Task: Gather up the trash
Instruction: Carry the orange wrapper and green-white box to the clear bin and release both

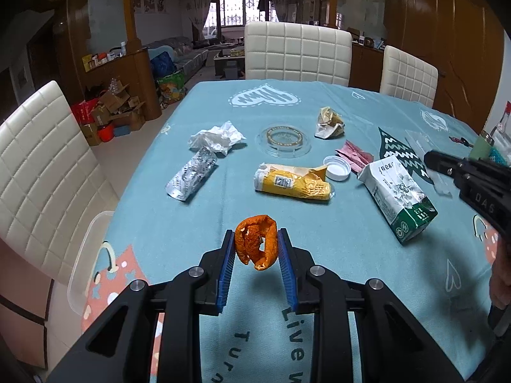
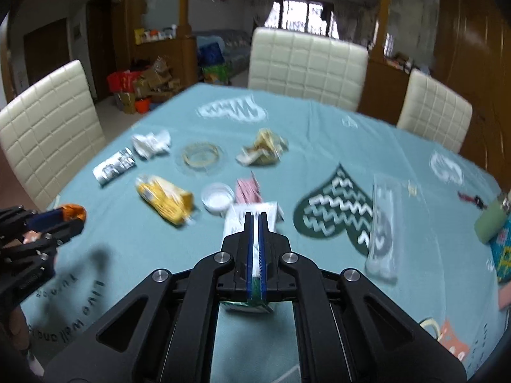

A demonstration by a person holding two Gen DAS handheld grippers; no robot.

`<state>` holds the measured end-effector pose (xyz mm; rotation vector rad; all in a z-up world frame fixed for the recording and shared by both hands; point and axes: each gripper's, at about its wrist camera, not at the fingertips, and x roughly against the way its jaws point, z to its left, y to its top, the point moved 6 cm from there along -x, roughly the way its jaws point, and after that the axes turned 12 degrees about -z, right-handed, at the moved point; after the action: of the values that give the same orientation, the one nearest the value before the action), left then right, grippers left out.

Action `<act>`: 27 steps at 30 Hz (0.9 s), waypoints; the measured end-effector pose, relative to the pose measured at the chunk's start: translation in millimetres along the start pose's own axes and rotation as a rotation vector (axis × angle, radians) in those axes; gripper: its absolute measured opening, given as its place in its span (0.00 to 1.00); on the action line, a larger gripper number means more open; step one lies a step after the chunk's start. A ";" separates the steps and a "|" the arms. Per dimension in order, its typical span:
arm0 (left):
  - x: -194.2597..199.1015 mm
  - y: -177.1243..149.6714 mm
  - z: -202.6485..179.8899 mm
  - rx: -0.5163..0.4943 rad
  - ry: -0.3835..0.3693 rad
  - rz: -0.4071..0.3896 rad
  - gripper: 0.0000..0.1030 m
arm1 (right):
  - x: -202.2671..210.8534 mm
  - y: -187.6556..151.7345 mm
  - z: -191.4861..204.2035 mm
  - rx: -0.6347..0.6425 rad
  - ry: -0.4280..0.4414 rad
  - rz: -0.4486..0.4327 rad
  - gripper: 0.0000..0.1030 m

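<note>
My left gripper (image 1: 255,239) is shut on a curled orange peel (image 1: 256,245) and holds it above the near part of the teal tablecloth (image 1: 335,239); the peel also shows in the right wrist view (image 2: 74,211). My right gripper (image 2: 255,217) is shut and empty, above a white and green milk carton (image 2: 252,220) that lies on the table (image 1: 397,194). Other trash lies beyond: a yellow wrapper (image 1: 293,183), a silver foil pack (image 1: 193,177), crumpled tissue (image 1: 217,137), a white cap (image 1: 337,167), pink paper (image 1: 354,156), a crumpled gold wrapper (image 1: 329,123).
A clear round lid (image 1: 282,140) sits mid-table. A clear plastic bin (image 1: 86,261) stands off the table's left edge. White chairs (image 1: 297,54) surround the table. A clear flat bag (image 2: 385,226) and a green bottle (image 2: 488,223) lie at the right.
</note>
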<state>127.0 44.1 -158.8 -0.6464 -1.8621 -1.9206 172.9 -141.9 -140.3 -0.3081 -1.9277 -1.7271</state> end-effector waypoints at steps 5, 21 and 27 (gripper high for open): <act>-10.5 -1.6 -9.1 -0.013 -0.013 0.018 0.27 | -13.0 -21.4 -2.4 0.015 0.005 0.037 0.05; -28.9 -5.1 -9.9 -0.014 -0.011 0.054 0.27 | -26.3 -31.2 -4.5 -0.046 0.025 0.005 0.83; -29.0 -6.5 -6.7 -0.017 -0.002 0.053 0.25 | -39.6 -46.7 -1.3 -0.020 -0.009 0.089 0.50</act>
<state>146.7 36.5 -180.8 -0.6962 -1.8138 -1.9043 182.8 -143.6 -200.7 -0.4037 -1.8752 -1.6907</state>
